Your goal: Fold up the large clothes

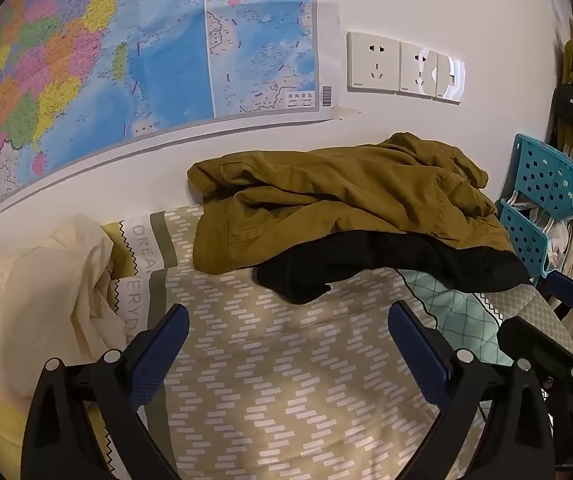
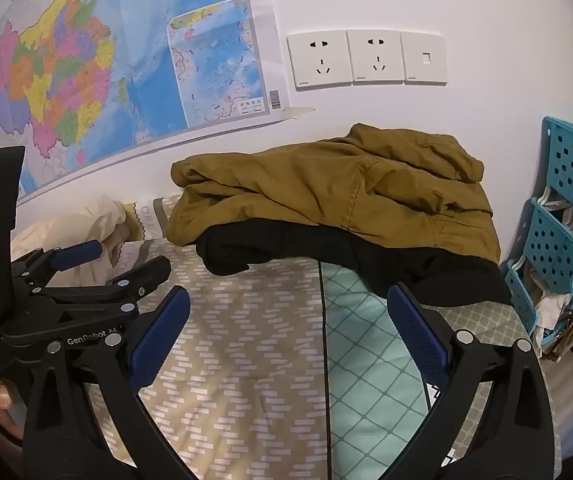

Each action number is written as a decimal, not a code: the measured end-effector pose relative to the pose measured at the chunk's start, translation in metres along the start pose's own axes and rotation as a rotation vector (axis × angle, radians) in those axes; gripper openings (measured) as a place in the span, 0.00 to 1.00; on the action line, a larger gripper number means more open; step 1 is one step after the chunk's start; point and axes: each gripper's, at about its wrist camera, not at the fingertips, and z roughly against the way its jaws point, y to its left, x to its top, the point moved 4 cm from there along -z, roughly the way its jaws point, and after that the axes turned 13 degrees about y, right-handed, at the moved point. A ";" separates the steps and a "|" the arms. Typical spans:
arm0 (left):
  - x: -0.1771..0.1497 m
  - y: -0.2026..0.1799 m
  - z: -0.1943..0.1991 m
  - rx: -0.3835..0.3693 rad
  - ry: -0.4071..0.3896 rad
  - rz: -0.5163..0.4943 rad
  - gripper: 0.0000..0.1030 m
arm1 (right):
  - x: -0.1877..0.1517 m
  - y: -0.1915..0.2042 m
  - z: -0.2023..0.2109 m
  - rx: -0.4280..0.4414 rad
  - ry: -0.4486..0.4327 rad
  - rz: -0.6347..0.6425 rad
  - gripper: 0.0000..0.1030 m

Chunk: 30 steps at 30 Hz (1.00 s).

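olive jacket (image 1: 346, 196): matt woven cloth, creased, stitched seams
black garment (image 1: 366, 264): soft matt cloth
bedsheet (image 1: 270, 380): matt printed cloth
wall map (image 1: 86, 60): glossy paper
sockets (image 2: 366, 58): smooth white plastic
blue rack (image 2: 558, 236): perforated plastic
left gripper (image 1: 288, 354): matt black plastic, textured blue pads (image 1: 154, 356)

Wall map (image 1: 126, 48), white sockets (image 2: 366, 58), teal basket (image 2: 558, 216), patterned bedspread (image 1: 278, 380).

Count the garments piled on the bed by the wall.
2 visible: an olive-brown jacket crumpled on top against the wall, and a black garment under it, sticking out along its near edge. More may be hidden beneath.
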 end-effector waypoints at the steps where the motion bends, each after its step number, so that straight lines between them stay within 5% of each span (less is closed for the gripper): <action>1: 0.001 0.000 0.000 0.000 0.000 0.000 0.93 | 0.000 0.000 0.000 0.002 -0.001 0.001 0.95; 30: 0.002 -0.003 -0.002 -0.010 0.008 0.009 0.93 | 0.007 0.001 -0.002 0.001 0.003 0.008 0.95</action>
